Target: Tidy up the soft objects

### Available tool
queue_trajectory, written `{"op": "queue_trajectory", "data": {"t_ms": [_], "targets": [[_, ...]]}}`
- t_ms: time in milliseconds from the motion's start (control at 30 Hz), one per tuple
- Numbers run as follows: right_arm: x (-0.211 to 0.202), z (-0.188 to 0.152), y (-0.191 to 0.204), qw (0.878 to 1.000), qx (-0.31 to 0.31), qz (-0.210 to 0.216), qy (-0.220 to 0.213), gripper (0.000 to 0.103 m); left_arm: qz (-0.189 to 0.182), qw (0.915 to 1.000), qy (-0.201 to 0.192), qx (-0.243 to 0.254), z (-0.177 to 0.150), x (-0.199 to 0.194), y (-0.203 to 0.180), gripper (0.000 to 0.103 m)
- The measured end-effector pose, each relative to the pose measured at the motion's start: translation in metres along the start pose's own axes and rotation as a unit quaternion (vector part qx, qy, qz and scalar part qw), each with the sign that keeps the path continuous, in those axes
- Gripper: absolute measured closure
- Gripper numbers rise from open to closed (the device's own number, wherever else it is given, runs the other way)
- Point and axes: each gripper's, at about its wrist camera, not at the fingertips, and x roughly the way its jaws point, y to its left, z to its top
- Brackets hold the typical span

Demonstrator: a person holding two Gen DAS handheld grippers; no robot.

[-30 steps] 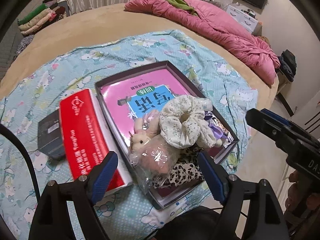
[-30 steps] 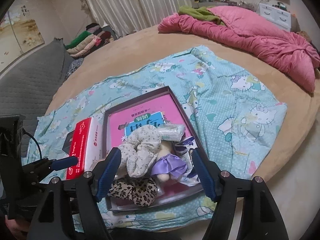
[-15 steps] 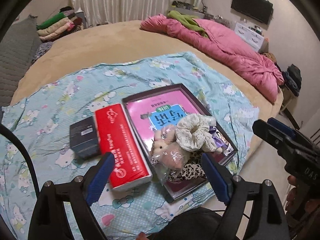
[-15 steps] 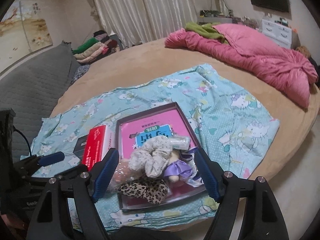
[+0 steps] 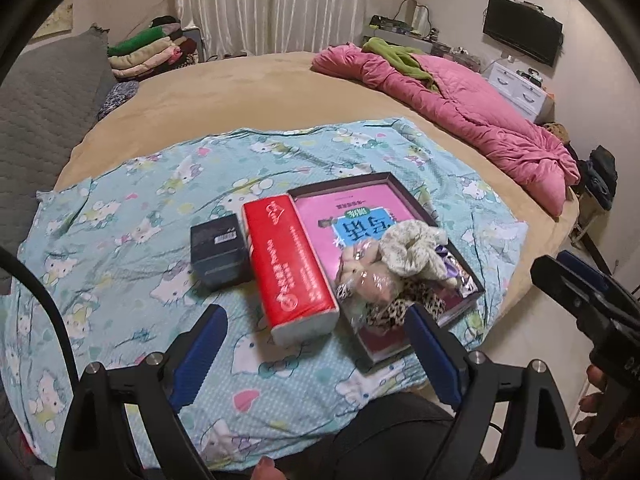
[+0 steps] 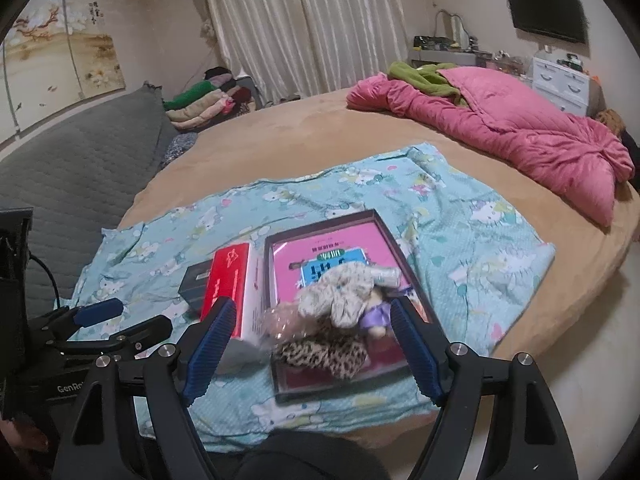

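Note:
A dark shallow box [image 5: 394,179] on the cartoon-print sheet holds a pink book and a pile of soft things. The pile is a white floral scrunchie [image 5: 408,248], a pink plush in a clear bag [image 5: 368,282], a leopard-print scrunchie [image 5: 422,303] and a purple-dressed doll [image 6: 374,316]. My left gripper [image 5: 315,311] hangs open above the sheet, short of the pile, with nothing between its fingers. My right gripper [image 6: 313,304] is open too, back from the white scrunchie [image 6: 344,292] and the leopard-print scrunchie [image 6: 320,354], holding nothing.
A red tissue pack [image 5: 288,260] lies against the box's left side, with a small dark box [image 5: 218,252] beyond it. A pink quilt [image 5: 472,120] lies at the bed's far right and folded clothes [image 6: 200,104] at the back left. The bed edge and floor are near right.
Both grippers have drawn back and upward from the box, so the pile looks smaller and farther away. Both pairs of jaws stand slightly wider. Nothing on the sheet has moved.

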Motion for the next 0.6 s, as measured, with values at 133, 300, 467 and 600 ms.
{"op": "queue_trajectory", "data": {"t_ms": [133, 300, 467, 600], "targets": [[-0.009, -0.014, 0.006, 1.0, 0.014, -0.011, -0.003, 0.021, 0.009, 1.0, -0.002, -0.002, -0.012, -0.011, 0.002, 0.013], [-0.016, -0.027, 0.01, 1.0, 0.02, -0.013, 0.005, 0.02, 0.018, 0.9998, -0.008, -0.004, -0.028, -0.029, 0.003, 0.013], [-0.012, -0.044, 0.015, 0.999, 0.025, -0.006, 0.034, 0.019, 0.026, 0.9996, -0.005, -0.005, -0.045, -0.038, 0.002, 0.013], [-0.012, -0.054, 0.025, 0.999, 0.001, -0.022, 0.032, 0.019, 0.034, 0.9994, 0.0, -0.005, -0.056, -0.04, 0.001, 0.013]]}}
